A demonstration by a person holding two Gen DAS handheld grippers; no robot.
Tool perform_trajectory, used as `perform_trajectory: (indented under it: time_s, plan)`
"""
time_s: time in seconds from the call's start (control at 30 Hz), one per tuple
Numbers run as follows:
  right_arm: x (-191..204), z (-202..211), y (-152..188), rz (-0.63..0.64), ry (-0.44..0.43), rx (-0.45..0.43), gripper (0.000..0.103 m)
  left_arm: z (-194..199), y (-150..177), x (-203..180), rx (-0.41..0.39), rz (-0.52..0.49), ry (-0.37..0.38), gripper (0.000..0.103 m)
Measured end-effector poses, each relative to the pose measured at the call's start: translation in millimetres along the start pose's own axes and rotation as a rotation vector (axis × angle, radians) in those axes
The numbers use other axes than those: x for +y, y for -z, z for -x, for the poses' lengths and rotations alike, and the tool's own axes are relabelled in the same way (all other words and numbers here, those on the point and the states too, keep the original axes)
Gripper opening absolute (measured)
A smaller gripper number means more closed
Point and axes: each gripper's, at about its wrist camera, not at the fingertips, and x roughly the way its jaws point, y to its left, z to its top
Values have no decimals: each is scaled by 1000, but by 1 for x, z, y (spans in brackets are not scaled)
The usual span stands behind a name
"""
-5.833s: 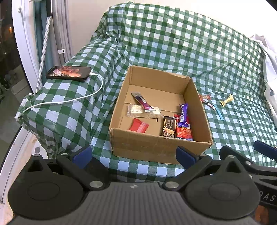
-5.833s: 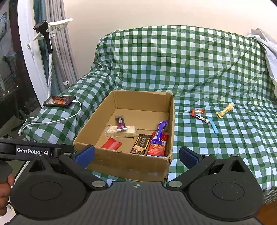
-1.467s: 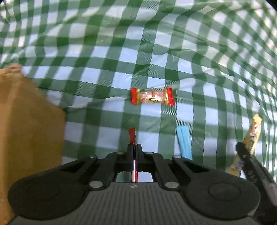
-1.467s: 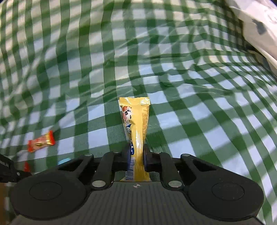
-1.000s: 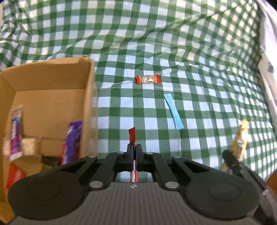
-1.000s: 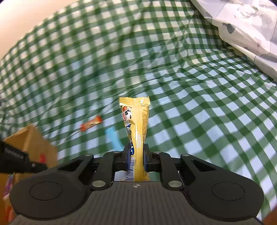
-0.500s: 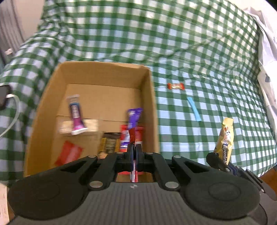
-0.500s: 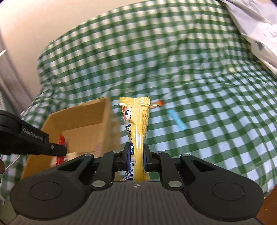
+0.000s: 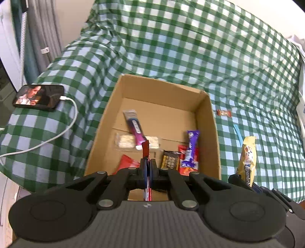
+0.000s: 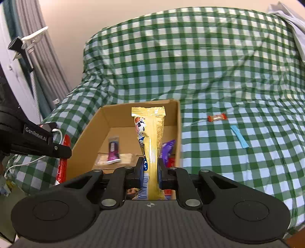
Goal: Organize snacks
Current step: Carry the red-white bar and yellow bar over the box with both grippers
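Note:
My left gripper is shut on a thin red snack stick, held above the near part of the open cardboard box. My right gripper is shut on a yellow snack bar that stands upright in front of the same box. That yellow bar also shows at the right of the left wrist view. The box holds several snacks, among them a purple bar and a magenta one. Out on the cloth lie a red candy and a light blue stick.
The box sits on a green checked cloth over a sofa. A phone with a white cable lies on the left armrest. Curtains and a window frame stand at far left. White fabric lies at far right.
Both grippers have lifted and swung left from the open cloth to the box, each still holding its snack. The whole box, phone and armrest have come into view.

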Motion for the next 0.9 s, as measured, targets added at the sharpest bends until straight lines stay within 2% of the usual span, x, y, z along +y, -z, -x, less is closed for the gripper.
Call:
perform_trajectory:
  time_s: [0.4,0.9]
  plan:
    - [21,-17,-4,46,-6,30,14,-15,-12,22,2,34,-15,2]
    - [23,-62,-12,53,-9,83,14,-67,-34,26,48,31,-24,2]
